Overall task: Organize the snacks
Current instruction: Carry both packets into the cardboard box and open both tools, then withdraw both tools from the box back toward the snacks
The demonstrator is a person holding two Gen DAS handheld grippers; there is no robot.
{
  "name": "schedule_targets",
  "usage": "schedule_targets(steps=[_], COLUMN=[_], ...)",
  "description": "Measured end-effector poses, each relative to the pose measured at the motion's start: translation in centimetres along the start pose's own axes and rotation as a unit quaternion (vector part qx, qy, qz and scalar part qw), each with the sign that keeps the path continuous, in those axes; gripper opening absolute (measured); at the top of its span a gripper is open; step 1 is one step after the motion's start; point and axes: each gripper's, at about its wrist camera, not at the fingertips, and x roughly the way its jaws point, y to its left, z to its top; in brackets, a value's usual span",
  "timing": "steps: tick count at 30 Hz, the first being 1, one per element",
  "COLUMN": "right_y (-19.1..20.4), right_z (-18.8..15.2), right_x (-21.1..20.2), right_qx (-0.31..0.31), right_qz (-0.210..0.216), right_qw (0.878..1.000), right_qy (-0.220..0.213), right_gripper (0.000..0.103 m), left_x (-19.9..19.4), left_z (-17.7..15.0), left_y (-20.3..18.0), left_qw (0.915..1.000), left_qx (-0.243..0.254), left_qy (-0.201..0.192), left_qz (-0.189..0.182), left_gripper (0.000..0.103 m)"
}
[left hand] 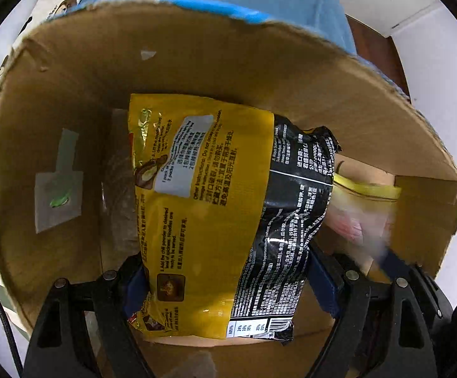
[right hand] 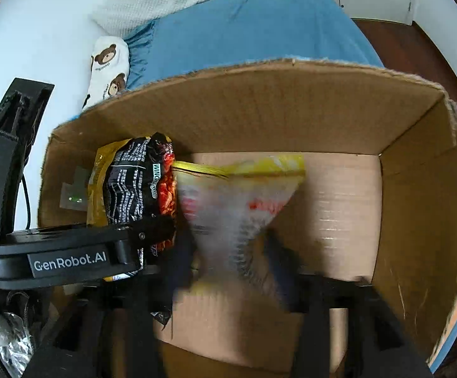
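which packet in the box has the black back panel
The noodle packet in the left gripper; the one in the right gripper is pale with a yellow top.

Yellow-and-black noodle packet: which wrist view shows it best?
Left wrist. The noodle packet fills the centre, sharp, its back text readable, held between the left gripper jaws inside the cardboard box. The right wrist view shows only its edge, at the box's left end, partly hidden by the left gripper's body.

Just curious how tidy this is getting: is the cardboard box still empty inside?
No. Inside the cardboard box, a yellow-and-black noodle packet sits between the left gripper's fingers, with a blurred pale snack bag beside it.
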Motion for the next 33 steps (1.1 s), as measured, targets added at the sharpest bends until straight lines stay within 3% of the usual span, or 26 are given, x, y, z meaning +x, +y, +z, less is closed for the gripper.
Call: schedule_targets(steps=[6,11,20,26,33], right_y=[-0.4,-0.4,1.5,2.0,3.4], right_z=[0.6,-0.4,-3.9,-7.4,-10.4], right_x=[0.2,-2.2,-7.7,-11.4,-15.4], right_qx=[0.006,0.01,0.0,-0.001,-0.005], right_qz=[-0.005,-0.024,-0.073,-0.086,-0.089], right_qw=[1.0,1.0,0.995,0.992,0.988], right_qy=[0.006,-0.011,-0.06,-0.087,-0.123], right_gripper=[0.088,0.088,0.088,0.088,0.088], left_x=[-0.2,-2.5,-8.3,-10.8,-14.4], left_z=[0.1,-0.9,-7.1,-10.2,-15.1], left_y=[-0.4,-0.9,-0.9,1.2,0.8], left_qw=[0.9996,0.9986,0.9883,0.9794,0.9699], left_qx=[0.013,0.019,0.038,0.052,0.062], left_qy=[-0.018,-0.046,-0.139,-0.186,-0.229], left_qz=[0.017,0.017,0.048,0.058,0.056], left_gripper=[0.085,0.085,0.085,0.085,0.085])
